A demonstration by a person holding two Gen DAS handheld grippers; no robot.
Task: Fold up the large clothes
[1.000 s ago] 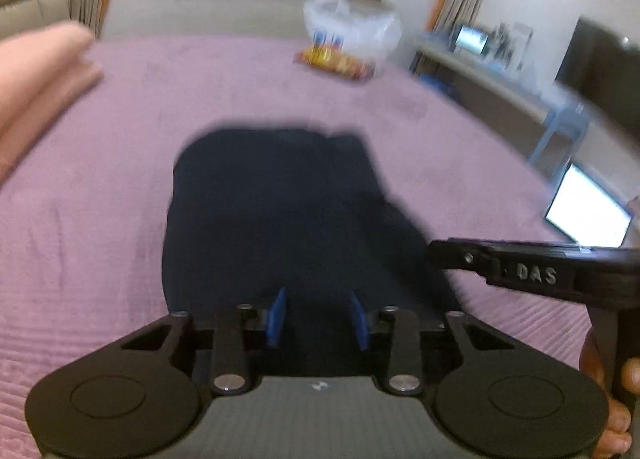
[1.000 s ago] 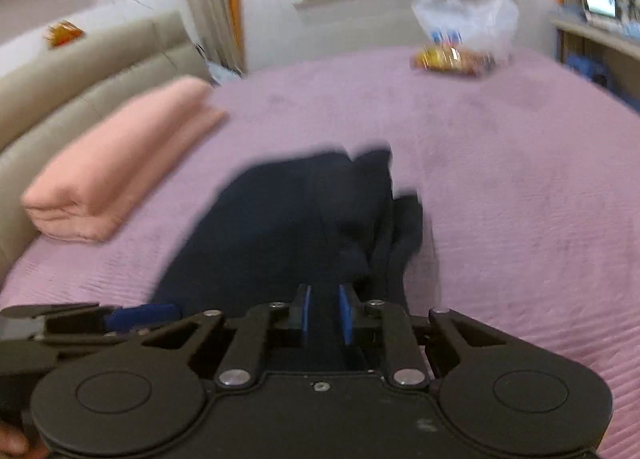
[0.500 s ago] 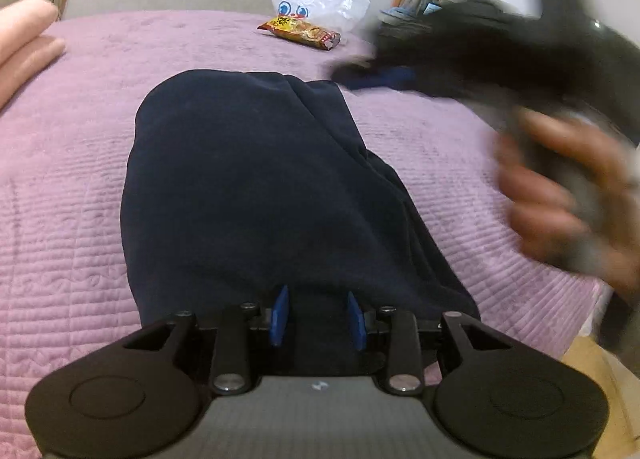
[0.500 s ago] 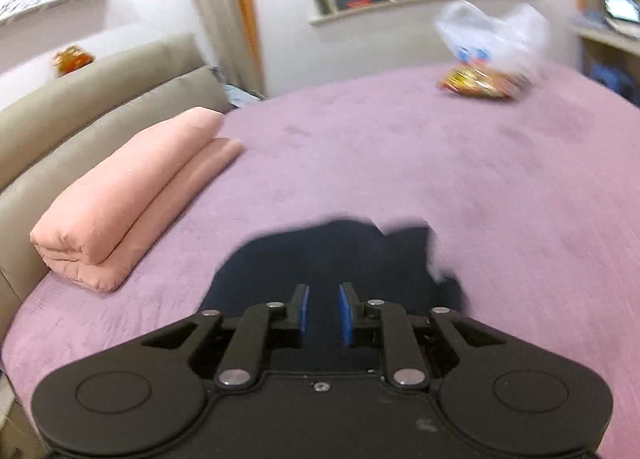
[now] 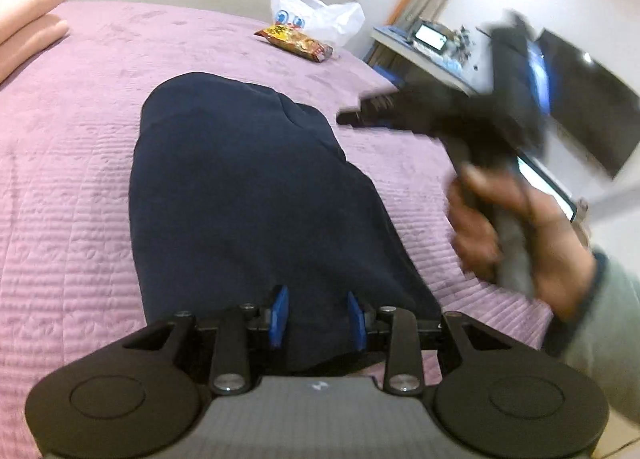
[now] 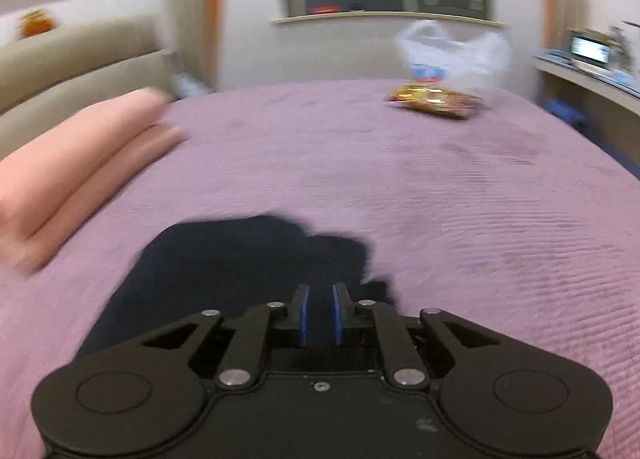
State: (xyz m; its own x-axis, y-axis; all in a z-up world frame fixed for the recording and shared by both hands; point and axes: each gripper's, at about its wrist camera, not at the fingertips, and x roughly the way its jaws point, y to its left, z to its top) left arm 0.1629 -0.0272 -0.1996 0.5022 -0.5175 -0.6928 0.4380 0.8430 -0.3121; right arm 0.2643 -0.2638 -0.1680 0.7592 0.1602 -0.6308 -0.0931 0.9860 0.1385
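Observation:
A dark navy garment (image 5: 248,195) lies folded lengthwise on the purple bedspread (image 5: 60,179). My left gripper (image 5: 318,317) is open, its blue pads low over the garment's near end. My right gripper (image 6: 320,313) has its blue pads nearly together with a narrow gap and nothing between them, raised above the garment's far part (image 6: 224,259). In the left wrist view the right gripper (image 5: 352,119) shows blurred, held in a hand to the right of the garment.
A folded pink blanket (image 6: 68,175) lies at the left of the bed. A white plastic bag (image 5: 316,15) and a snack packet (image 5: 296,43) lie at the far side. A desk (image 5: 424,55), a TV (image 5: 588,99) and a laptop (image 5: 548,191) stand right of the bed.
My right gripper has lifted off the garment and swung up and to the right. The garment now lies flatter and narrower. My left gripper has stayed open at the near end.

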